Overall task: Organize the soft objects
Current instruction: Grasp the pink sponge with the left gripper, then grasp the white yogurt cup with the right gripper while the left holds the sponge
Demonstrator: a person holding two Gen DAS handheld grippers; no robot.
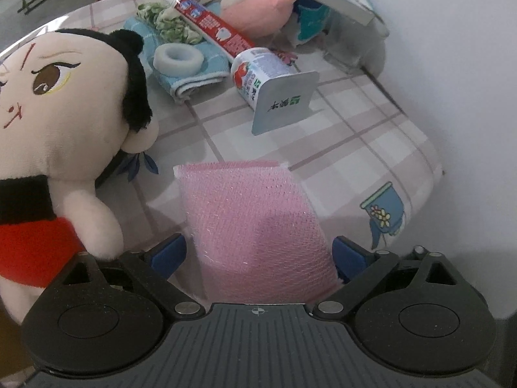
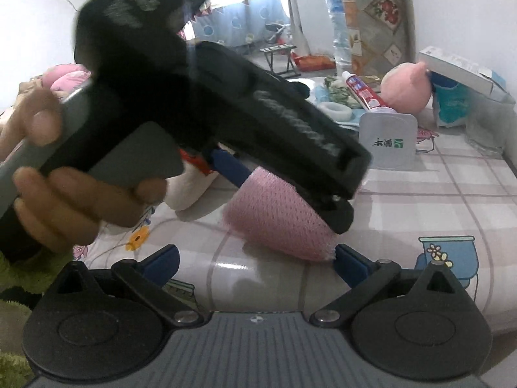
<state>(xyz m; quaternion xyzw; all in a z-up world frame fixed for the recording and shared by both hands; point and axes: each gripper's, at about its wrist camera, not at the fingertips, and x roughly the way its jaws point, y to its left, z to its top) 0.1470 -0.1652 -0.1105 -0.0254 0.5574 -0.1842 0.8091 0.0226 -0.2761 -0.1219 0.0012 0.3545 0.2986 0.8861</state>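
My left gripper (image 1: 258, 252) has the pink mesh sponge (image 1: 255, 220) between its jaws, the blue pads set against either edge of it. From the right wrist view the sponge (image 2: 278, 223) looks lifted at the held end, with its far end dipping toward the checked surface (image 1: 355, 148); whether that end touches, I cannot tell. My right gripper (image 2: 255, 258) hangs near it with jaws spread wide and nothing between them.

I judge the sponge to be very light and thoroughly squashy; the netting should give the pads good bite, so slipping worries me little, but the foam will fold if I pinch only a corner. Holding across the width, as now, seems right.

The big-headed plush doll (image 1: 64, 123) stands just beside my left jaws, its arm nearly against the linkage. It would be bulky but light, best taken at the body or neck, not the head. Further back lie a folded blue towel (image 1: 194, 71) with a white ring (image 1: 177, 58) on it, a toothpaste tube (image 1: 213, 26), a tipped yoghurt cup (image 1: 268, 80) and a pink plush (image 1: 258, 9). The cup and tube are stiff and, I judge, not part of the soft sorting.
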